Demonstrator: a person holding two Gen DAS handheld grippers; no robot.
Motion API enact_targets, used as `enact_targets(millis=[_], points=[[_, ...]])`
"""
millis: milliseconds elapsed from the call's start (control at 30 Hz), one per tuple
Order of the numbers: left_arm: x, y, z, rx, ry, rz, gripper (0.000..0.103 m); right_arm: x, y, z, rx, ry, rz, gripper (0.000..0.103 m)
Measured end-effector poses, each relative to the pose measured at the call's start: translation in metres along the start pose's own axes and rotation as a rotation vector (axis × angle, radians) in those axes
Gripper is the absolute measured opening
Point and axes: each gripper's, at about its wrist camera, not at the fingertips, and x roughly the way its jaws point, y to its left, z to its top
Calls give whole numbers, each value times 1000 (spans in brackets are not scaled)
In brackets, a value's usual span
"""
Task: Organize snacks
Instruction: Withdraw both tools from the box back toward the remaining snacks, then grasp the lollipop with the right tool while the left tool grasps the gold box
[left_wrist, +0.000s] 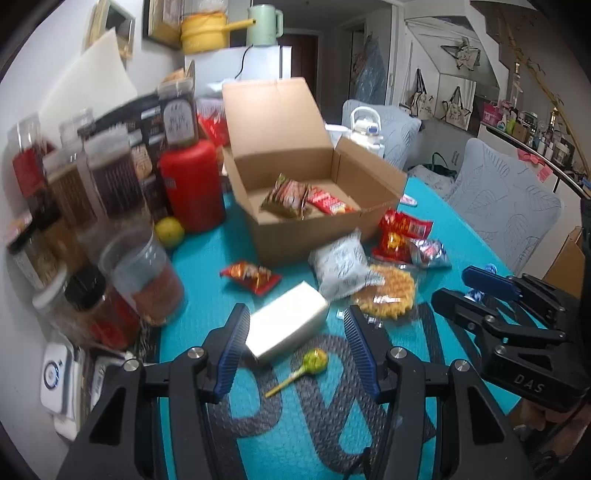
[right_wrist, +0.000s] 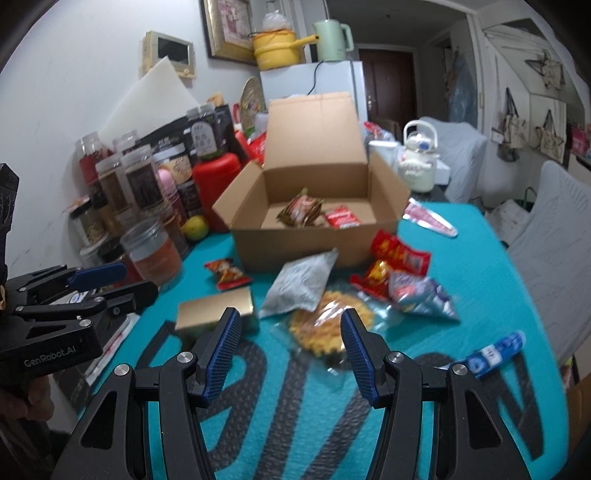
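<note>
Now, scene: open brown corrugated cardboard box (left_wrist: 295, 221) sits on a teal mat-covered table (left_wrist: 207, 266), its lid flap upright; two snack packets already lie inside it.
Loose snacks: several packets lie on the mat in front of and beside the box, all apart from both grippers.
Left gripper (left_wrist: 297, 341): fingers spread, nothing between the ribbed blue pads; it hangs above a pale gold rectangular carton (left_wrist: 291, 321) and a green lollipop on a yellow stick (left_wrist: 314, 362).
Right gripper (right_wrist: 291, 343): fingers also apart and empty, aimed at a clear bag of yellow waffle-like biscuits (right_wrist: 328, 325).
Gold carton: stiff card with flat smooth sides; probably light, and best pinched across its narrower faces, where the pads can sit square.
Waffle bag: thin, crinkly, slippery film over brittle contents; I would take it by a sealed edge or with a gentle squeeze, since a hard pinch could crack the biscuits.
White pillow-shaped pouch (left_wrist: 341, 267): puffy soft foil leaning against the box front; it should give under the pads, so grip near the seam.
Red foil packets (left_wrist: 400, 232): glossy, crumpled, light; likely to slide.
Lollipop: small, round head, thin stick; awkward, easiest by the head.
Clutter: plastic jars (left_wrist: 107, 177) crowd the left edge.
</note>
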Motion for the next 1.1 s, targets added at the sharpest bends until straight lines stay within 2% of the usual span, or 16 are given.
enact_targets(millis=[467, 800, 900, 1033, 1100], points=[[21, 54, -27, -101, 71, 46, 53, 65, 38, -19, -51, 144, 141, 57], [33, 81, -32, -149, 87, 48, 53, 110, 59, -27, -76, 252, 197, 55], [38, 85, -32, -158, 93, 33, 53, 118, 61, -31, -74, 278, 215, 50], [42, 84, -30, -156, 97, 18, 53, 125, 62, -35, -95, 295, 216, 28], [45, 82, -28, -147, 100, 12, 53, 124, 61, -35, -95, 288, 229, 28]])
